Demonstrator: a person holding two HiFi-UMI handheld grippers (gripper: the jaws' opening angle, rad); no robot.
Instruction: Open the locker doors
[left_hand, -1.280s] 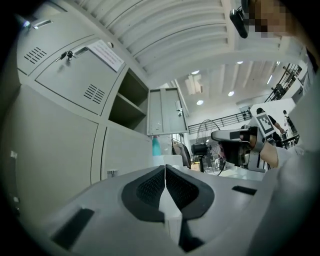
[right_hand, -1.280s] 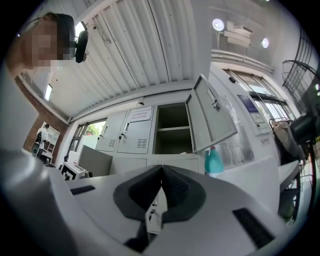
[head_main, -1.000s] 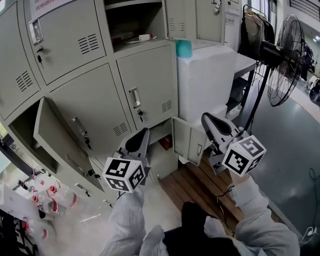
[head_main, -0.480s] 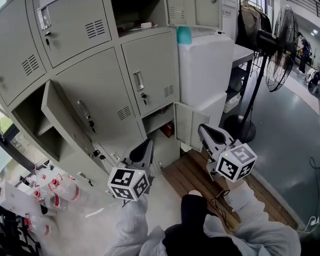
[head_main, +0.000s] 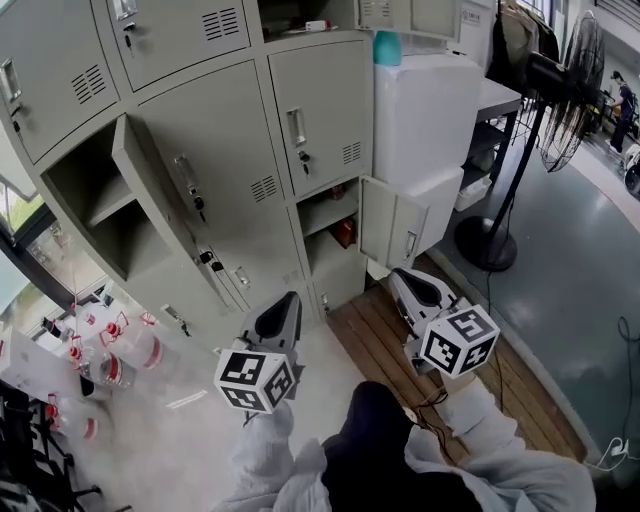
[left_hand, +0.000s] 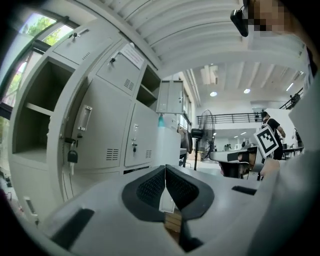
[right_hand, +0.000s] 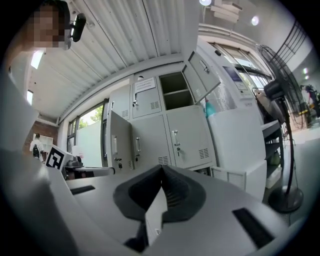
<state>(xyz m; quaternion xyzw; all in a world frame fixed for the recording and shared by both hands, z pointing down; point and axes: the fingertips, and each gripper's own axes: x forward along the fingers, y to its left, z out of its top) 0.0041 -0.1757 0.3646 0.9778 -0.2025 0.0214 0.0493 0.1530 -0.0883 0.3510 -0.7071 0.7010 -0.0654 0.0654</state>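
Observation:
The grey lockers (head_main: 215, 190) fill the upper left of the head view. One middle-left door (head_main: 150, 215) stands swung out from its open compartment (head_main: 85, 205). A small bottom-right door (head_main: 395, 228) is also open, and a top compartment (head_main: 290, 12) shows open. The centre door (head_main: 318, 115) with handle and key is closed. My left gripper (head_main: 287, 303) is shut and empty, low in front of the bottom lockers and clear of them. My right gripper (head_main: 402, 280) is shut and empty, just below the small open door. In the gripper views the left gripper (left_hand: 165, 172) and right gripper (right_hand: 162, 172) have their jaws pressed together.
A white cabinet (head_main: 430, 110) with a teal bottle (head_main: 387, 47) on top stands right of the lockers. A pedestal fan (head_main: 565, 95) stands further right. A wooden pallet (head_main: 385, 350) lies under the grippers. Several water bottles (head_main: 110, 355) lie at lower left.
Both grippers have dropped lower and drawn back from the lockers, staying shut. The view has shifted so the lockers sit higher and farther away.

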